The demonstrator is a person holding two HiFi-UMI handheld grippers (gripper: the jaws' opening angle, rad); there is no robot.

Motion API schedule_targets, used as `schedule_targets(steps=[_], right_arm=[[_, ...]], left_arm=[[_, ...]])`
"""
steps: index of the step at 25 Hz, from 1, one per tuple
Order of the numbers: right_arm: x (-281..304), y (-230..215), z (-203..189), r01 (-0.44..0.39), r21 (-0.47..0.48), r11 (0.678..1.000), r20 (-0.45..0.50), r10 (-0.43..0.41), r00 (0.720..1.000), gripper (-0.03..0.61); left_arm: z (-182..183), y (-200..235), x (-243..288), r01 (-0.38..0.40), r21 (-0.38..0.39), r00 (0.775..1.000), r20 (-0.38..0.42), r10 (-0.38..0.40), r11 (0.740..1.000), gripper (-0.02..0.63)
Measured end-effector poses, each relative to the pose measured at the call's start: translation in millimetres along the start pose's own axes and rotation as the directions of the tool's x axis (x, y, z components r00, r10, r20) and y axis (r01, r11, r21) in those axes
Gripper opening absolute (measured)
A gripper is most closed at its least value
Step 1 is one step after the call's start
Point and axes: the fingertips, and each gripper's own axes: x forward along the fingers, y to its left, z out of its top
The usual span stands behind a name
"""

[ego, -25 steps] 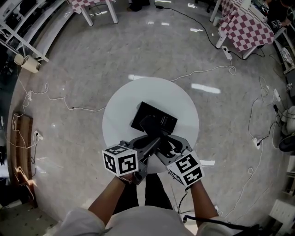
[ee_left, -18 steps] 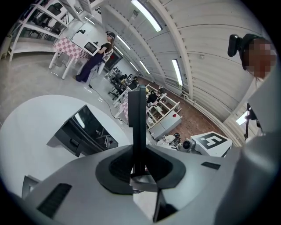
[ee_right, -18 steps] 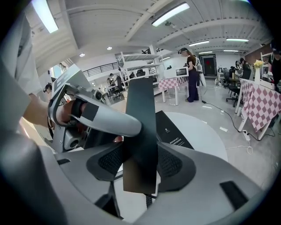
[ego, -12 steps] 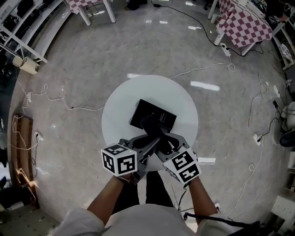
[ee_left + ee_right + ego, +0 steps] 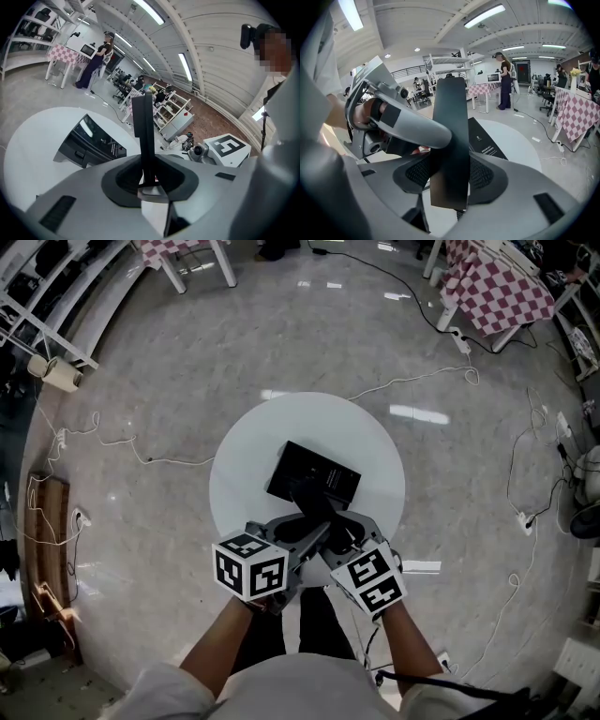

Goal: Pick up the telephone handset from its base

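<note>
The black telephone handset (image 5: 313, 506) hangs just above the near part of the white round table (image 5: 244, 465), clear of its black base (image 5: 314, 472). My left gripper (image 5: 302, 527) is shut on it; in the left gripper view the handset (image 5: 143, 126) stands edge-on between the jaws, at my left gripper (image 5: 148, 180). My right gripper (image 5: 330, 527) comes in from the right. Its jaws are closing, with the handset's broad face (image 5: 450, 140) between them and its edges against the pads at my right gripper (image 5: 450, 183). The base (image 5: 485, 140) lies behind.
Cables (image 5: 412, 385) trail over the grey floor around the table. Tables with checked cloths (image 5: 502, 296) stand at the far right, racks (image 5: 56, 306) at the far left. A person (image 5: 505, 79) stands in the background.
The right gripper's jaws have narrowed around the handset. Both grippers and the handset have stayed almost where they were; the left one has rolled a little.
</note>
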Motion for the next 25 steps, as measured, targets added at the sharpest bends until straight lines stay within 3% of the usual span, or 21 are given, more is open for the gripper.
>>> schedule_targets(steps=[6,14,21,25], right_arm=[[0,-7,-2,0.006,0.074,0.997,0.031,-0.008,0.999,0.233],[-7,-26,-8,0.041,0.198,0.979,0.066,-0.055,0.996,0.233],[-19,-36,0,0.089,0.226,0.970,0.090,-0.112,0.990,0.233],[-29,-35,13,0.119,0.249,0.961,0.119,-0.152,0.981,0.233]], left_arm=[[6,-2,2,0.007,0.018,1.000,-0.017,-0.007,1.000,0.091],[20,1,-12,0.007,0.026,0.999,0.038,-0.008,1.000,0.129],[35,4,-25,-0.026,0.019,0.996,0.089,0.024,0.999,0.125],[48,8,-43,-0.050,0.013,0.990,0.130,0.048,0.999,0.086]])
